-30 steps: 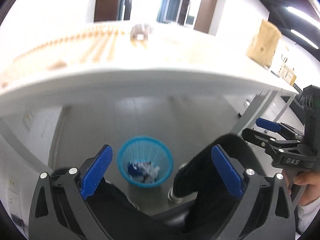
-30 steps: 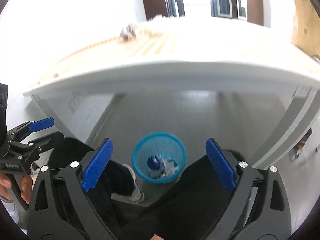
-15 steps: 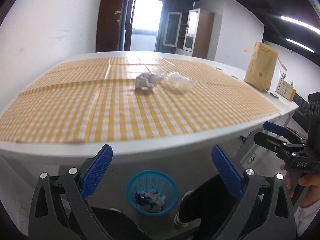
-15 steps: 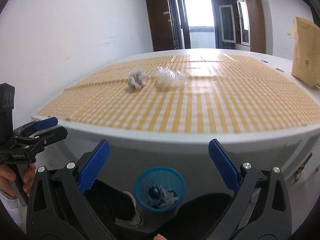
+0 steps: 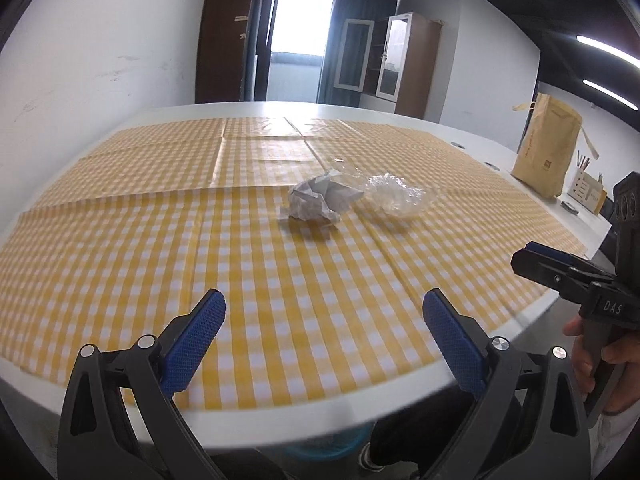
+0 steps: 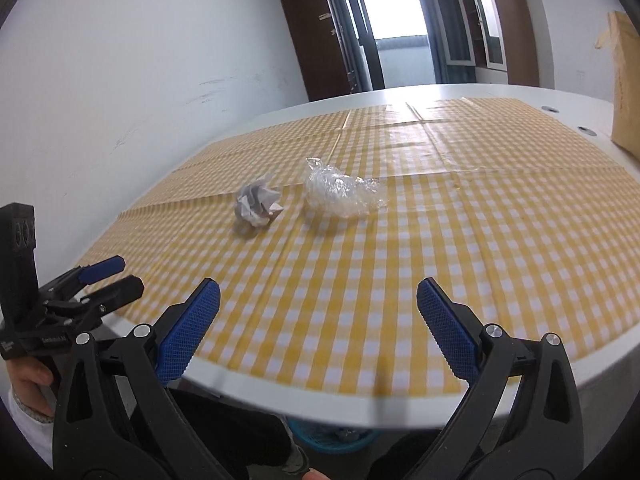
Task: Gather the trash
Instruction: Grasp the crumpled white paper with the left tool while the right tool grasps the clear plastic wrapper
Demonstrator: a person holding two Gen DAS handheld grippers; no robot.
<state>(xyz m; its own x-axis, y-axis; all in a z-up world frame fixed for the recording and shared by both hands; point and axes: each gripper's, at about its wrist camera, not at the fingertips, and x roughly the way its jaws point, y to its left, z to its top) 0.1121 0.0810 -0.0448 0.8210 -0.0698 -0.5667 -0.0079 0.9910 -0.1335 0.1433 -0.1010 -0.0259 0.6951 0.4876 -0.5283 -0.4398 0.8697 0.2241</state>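
Left wrist view: the left gripper [image 5: 324, 320] hangs over the near edge of the table [image 5: 280, 416], jaws spread wide with nothing between them. A yellow checked cloth [image 5: 160, 260] covers the table. Well ahead, near the middle of the cloth, lies a paper ball [image 5: 316, 202], with a clear plastic wad [image 5: 394, 198] just beside it on the right; whether they touch I cannot tell. A brown paper bag [image 5: 548, 148] stands upright at the far right edge. The right gripper [image 5: 556, 268] shows at the right, held in a hand [image 5: 600, 360], its jaws apart and empty. A sliver of a blue bin [image 5: 332, 446] peeks out under the table edge.

Right wrist view: the right gripper [image 6: 318, 316] also sits at the near edge, jaws released and empty. The paper ball [image 6: 258, 204] lies ahead to the left, the plastic wad [image 6: 344, 194] just beside it on the right. The left gripper [image 6: 108, 280] appears at the left with jaws apart. The bin [image 6: 332, 438] shows below the table.
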